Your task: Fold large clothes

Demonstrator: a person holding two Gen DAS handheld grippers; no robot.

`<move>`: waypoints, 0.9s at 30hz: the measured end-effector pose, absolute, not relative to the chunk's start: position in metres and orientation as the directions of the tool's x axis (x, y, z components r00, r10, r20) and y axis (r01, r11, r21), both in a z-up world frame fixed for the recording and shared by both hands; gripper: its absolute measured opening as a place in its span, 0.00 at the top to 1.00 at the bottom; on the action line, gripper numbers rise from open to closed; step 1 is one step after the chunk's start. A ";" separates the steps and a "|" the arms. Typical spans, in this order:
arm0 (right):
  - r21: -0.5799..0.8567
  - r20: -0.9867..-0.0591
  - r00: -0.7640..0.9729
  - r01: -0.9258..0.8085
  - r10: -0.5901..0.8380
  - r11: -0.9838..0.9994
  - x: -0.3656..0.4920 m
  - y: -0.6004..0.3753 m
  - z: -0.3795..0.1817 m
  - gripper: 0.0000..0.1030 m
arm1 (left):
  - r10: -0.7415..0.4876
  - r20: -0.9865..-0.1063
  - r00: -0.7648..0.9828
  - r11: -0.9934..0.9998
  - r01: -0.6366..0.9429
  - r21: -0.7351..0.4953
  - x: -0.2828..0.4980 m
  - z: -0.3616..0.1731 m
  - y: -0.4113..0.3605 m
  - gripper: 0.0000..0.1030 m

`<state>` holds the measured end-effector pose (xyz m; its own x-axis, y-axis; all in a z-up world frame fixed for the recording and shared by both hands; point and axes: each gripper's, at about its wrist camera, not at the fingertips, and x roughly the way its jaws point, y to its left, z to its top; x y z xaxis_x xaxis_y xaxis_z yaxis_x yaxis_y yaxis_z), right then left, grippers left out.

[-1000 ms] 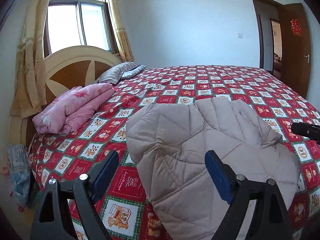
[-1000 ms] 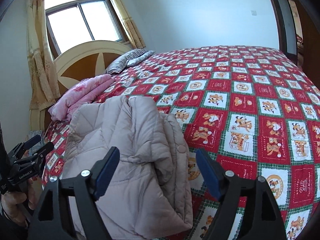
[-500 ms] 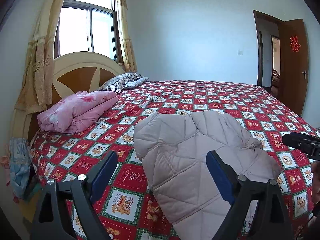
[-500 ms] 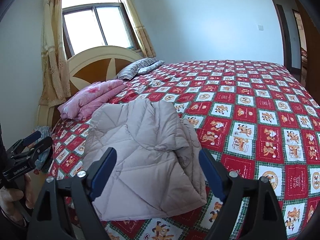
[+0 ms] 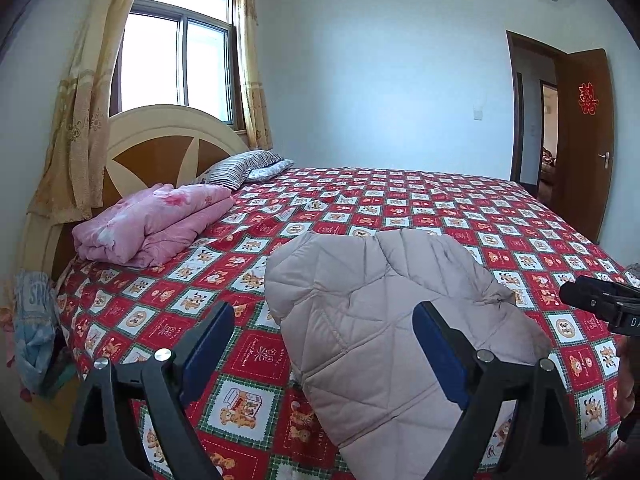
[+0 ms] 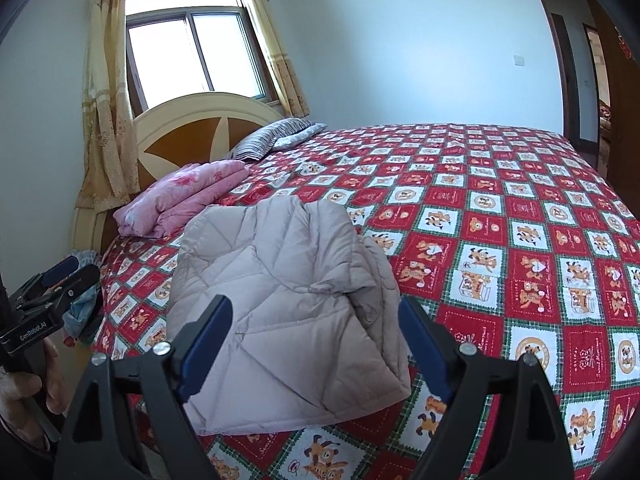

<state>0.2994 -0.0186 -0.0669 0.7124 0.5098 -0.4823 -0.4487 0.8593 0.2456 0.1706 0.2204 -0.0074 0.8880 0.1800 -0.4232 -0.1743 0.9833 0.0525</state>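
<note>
**Folded jacket on the bed, both tongs empty**

Ahead of both tongs lies a folded beige quilted jacket on the red patterned bed, near its front edge. Left tongs hang above that edge with jaws wide apart, nothing between them. Right tongs stand apart too, clear of the jacket. Beyond the jacket, left of the tongs, sits a folded pink quilt by the headboard.

Our beige quilted jacket, folded into a puffy bundle, flat on the bedspread, just beyond our fingertips, untouched
</note>
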 end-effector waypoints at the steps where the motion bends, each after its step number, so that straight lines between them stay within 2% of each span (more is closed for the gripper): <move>1: 0.246 -0.483 0.712 -0.448 0.510 0.859 0.299 -0.018 -0.067 0.15 | 0.180 -0.422 0.888 0.983 -0.175 0.052 0.170 -0.007 0.220 0.12; 27: 0.249 -0.482 0.712 -0.447 0.510 0.859 0.297 -0.022 -0.070 0.15 | 0.173 -0.427 0.887 0.985 -0.166 0.055 0.171 -0.010 0.218 0.11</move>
<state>0.2973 -0.0217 -0.0696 0.7124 0.5103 -0.4817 -0.4469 0.8592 0.2491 0.1710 0.2180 -0.0097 0.8873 0.1733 -0.4273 -0.1659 0.9846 0.0549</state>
